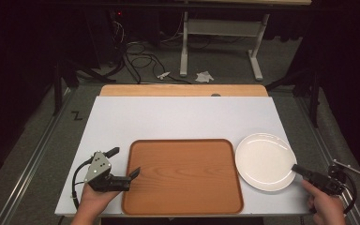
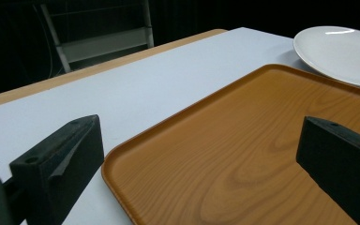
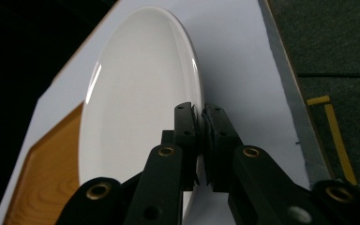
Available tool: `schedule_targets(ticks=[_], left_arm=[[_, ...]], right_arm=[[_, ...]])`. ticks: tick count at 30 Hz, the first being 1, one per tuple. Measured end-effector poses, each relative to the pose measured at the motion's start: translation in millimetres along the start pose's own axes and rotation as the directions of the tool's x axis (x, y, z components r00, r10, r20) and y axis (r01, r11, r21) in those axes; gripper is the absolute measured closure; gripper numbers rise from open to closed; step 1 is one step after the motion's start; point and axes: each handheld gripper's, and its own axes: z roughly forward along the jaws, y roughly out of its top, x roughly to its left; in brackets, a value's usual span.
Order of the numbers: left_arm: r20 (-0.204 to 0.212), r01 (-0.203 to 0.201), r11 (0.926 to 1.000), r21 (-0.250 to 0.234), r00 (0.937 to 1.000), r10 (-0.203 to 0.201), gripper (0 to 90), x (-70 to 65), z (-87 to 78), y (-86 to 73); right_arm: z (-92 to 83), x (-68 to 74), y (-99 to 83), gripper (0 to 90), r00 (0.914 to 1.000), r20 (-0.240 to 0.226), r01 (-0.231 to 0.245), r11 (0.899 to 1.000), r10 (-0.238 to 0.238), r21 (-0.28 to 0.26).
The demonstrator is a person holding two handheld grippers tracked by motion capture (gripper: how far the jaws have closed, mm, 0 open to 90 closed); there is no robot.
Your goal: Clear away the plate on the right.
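Note:
A white plate (image 1: 265, 161) lies on the table right of a wooden tray (image 1: 183, 176). My right gripper (image 1: 294, 167) reaches in from the lower right and is shut on the plate's near right rim. In the right gripper view the two jaws of my right gripper (image 3: 200, 112) pinch the thin edge of the plate (image 3: 136, 108). My left gripper (image 1: 125, 161) stands open at the tray's left edge, one jaw over the tray and one over the table. The left gripper view has the left gripper (image 2: 201, 154) straddling the rim of the tray (image 2: 243, 154), nothing between the jaws, with the plate (image 2: 342, 51) beyond.
The tray is bare. The white tabletop (image 1: 183, 117) stretches away behind tray and plate to a wooden strip (image 1: 183, 90) at the far edge. Beyond that are a metal stand (image 1: 220, 42) and cables (image 1: 140, 58) on the floor. The plate sits close to the table's right edge.

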Motion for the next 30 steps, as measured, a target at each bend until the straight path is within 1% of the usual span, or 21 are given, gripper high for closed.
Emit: schedule_targets(ticks=[1, 2, 3, 4, 5, 6, 8, 11, 12, 13, 15, 19, 23, 30], left_arm=[[0.0, 0.001, 1.0, 0.0, 1.0, -0.001, 1.7, 0.2, 0.0, -0.1], [-0.001, 0.003, 1.0, 0.0, 1.0, -0.003, 1.6, 0.3, 0.0, -0.2], [-0.001, 0.003, 1.0, 0.0, 1.0, -0.003, 1.6, 0.3, 0.0, -0.3], [-0.001, 0.004, 1.0, 0.0, 1.0, -0.004, 1.6, 0.2, 0.0, -0.3], [-0.002, 0.005, 1.0, -0.001, 1.0, -0.005, 1.6, 0.1, -0.1, -0.3], [-0.002, 0.004, 1.0, 0.0, 1.0, -0.004, 1.6, 0.0, -0.1, -0.3], [-0.002, 0.004, 1.0, 0.0, 1.0, -0.004, 1.6, 0.0, -0.2, -0.4], [-0.003, 0.009, 1.0, -0.005, 1.0, -0.009, 1.6, 0.6, -0.9, -0.4], [-0.003, 0.009, 0.9999, -0.007, 0.9999, -0.009, 1.6, 0.8, -1.2, -0.4], [-0.005, 0.01, 0.9999, -0.008, 0.9999, -0.01, 1.6, 1.0, -1.8, -0.2], [-0.007, 0.011, 0.9999, -0.014, 0.9999, -0.011, 1.7, 1.0, -2.7, 0.0], [-0.008, 0.015, 0.9998, -0.015, 0.9998, -0.015, 1.6, 1.7, -3.1, -0.1], [-0.008, 0.012, 0.9997, -0.023, 0.9999, -0.012, 1.6, 1.1, -4.6, 0.6], [-0.005, 0.015, 0.9997, -0.018, 0.9999, -0.015, 1.6, 2.1, -3.6, -0.1]], right_arm=[[-2.9, -0.6, 0.9, 89.0, 0.9999, -0.011, -0.004, 1.0, 0.004, -0.021], [-5.3, -0.9, 1.7, 89.1, 0.9985, -0.048, -0.029, 0.999, 0.027, -0.028], [-5.8, 0.4, 1.9, 89.4, 0.999, -0.036, -0.028, 0.999, 0.027, -0.028], [-6.3, 2.2, 1.7, 89.5, 0.999, -0.045, -0.011, 0.999, 0.009, -0.042], [-7.0, 5.2, 2.1, 89.6, 0.9992, -0.04, -0.009, 0.999, 0.007, -0.042], [-7.7, 6.8, 3.0, 89.6, 0.9987, -0.052, -0.007, 0.999, 0.004, -0.051], [-8.1, 9.9, 3.5, 89.6, 0.9987, -0.049, 0.008, 0.998, -0.011, -0.057], [-8.4, 10.2, 3.7, 89.5, 0.9989, -0.048, -0.004, 0.998, 0.002, -0.059], [-8.4, 9.0, 3.9, 89.4, 0.9988, -0.045, -0.02, 0.998, 0.017, -0.064], [-8.9, 8.2, 4.1, 89.4, 0.9982, -0.055, -0.028, 0.998, 0.025, -0.061], [-9.4, 6.8, 4.3, 89.4, 0.9979, -0.055, -0.038, 0.997, 0.035, -0.069], [-10.7, 5.8, 4.3, 89.3, 0.9969, -0.064, -0.051, 0.996, 0.047, -0.071], [-11.6, 6.0, 4.2, 89.3, 0.9974, -0.059, -0.046, 0.996, 0.042, -0.071], [-14.1, 4.5, 4.3, 89.3, 0.9952, -0.074, -0.07, 0.994, 0.064, -0.084]])
